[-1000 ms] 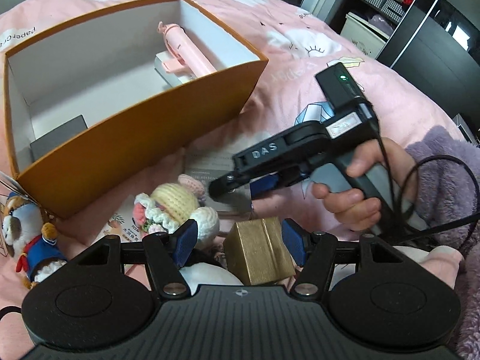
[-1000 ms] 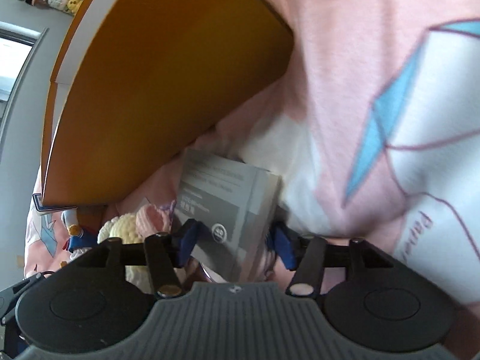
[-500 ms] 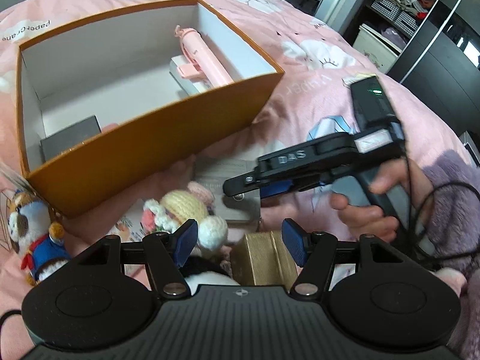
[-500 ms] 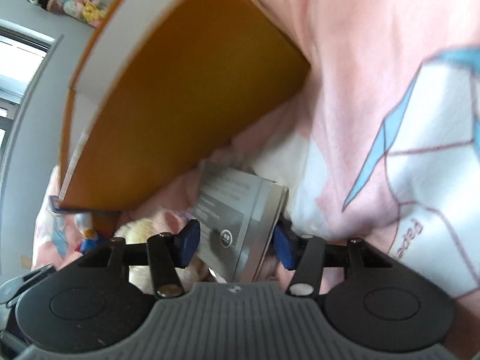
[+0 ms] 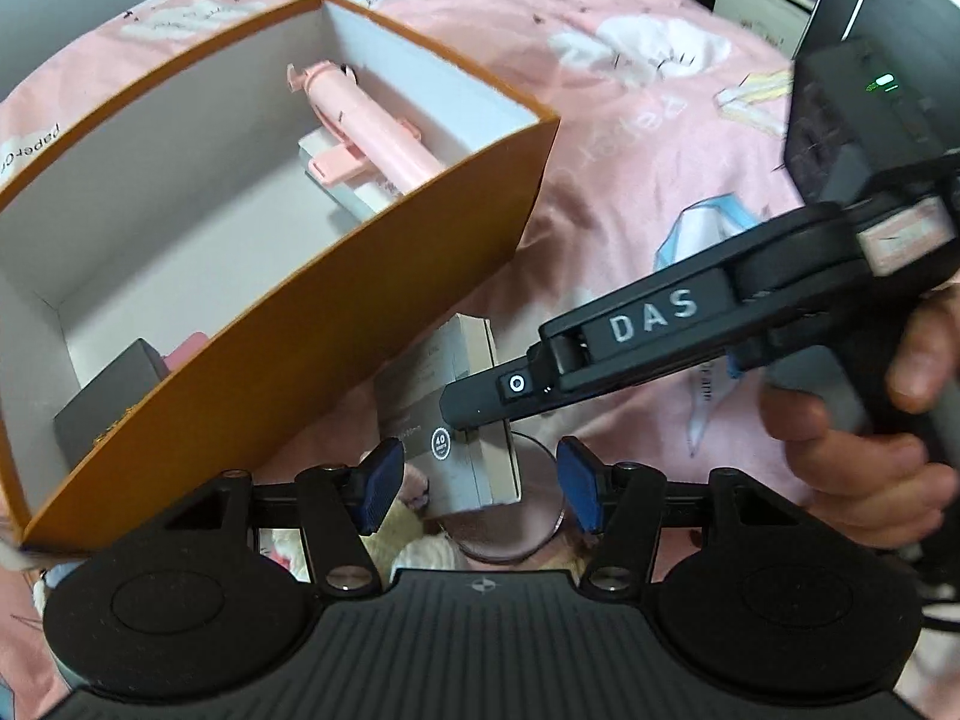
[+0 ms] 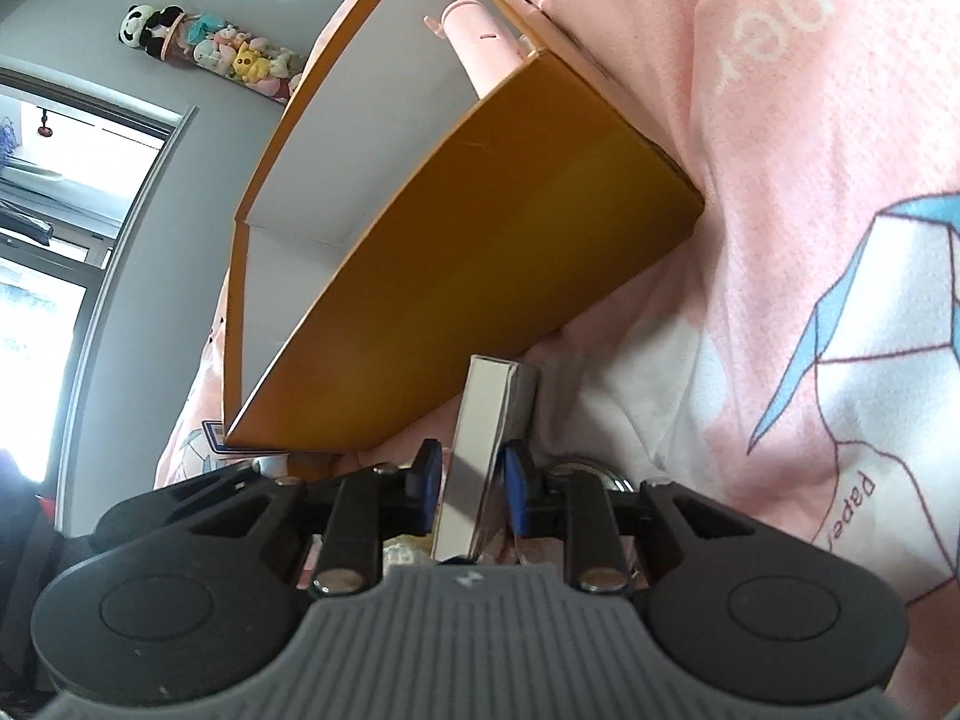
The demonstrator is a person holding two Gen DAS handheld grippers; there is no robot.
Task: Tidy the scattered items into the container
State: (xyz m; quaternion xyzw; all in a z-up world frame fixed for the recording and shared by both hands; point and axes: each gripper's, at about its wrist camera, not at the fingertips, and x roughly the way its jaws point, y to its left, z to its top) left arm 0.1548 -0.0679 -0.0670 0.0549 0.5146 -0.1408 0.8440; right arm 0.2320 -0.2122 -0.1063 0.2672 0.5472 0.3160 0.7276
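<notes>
The right gripper (image 6: pixel 467 483) has just been closing its jaws, and they now clamp a thin grey-and-white box (image 6: pixel 480 450) by its flat faces, edge-on to the camera and lifted clear of the pink bedspread (image 6: pixel 810 180). In the left wrist view the same box (image 5: pixel 450 420) hangs from the right tool's tip just in front of the near wall of the orange container (image 5: pixel 372 300).

The left gripper (image 5: pixel 474 483) has its jaws apart, having narrowed a little, and grips nothing; a round pinkish disc (image 5: pixel 510 528) and a cream knitted toy (image 5: pixel 396 534) lie below them on the bed.

Inside the container a pink tube (image 5: pixel 366 120) and a dark grey case (image 5: pixel 114 390) already rest.

The step in hand seems to be carrying the thin box over. Next it likely needs raising above the orange rim, moving over the open floor, then release.
</notes>
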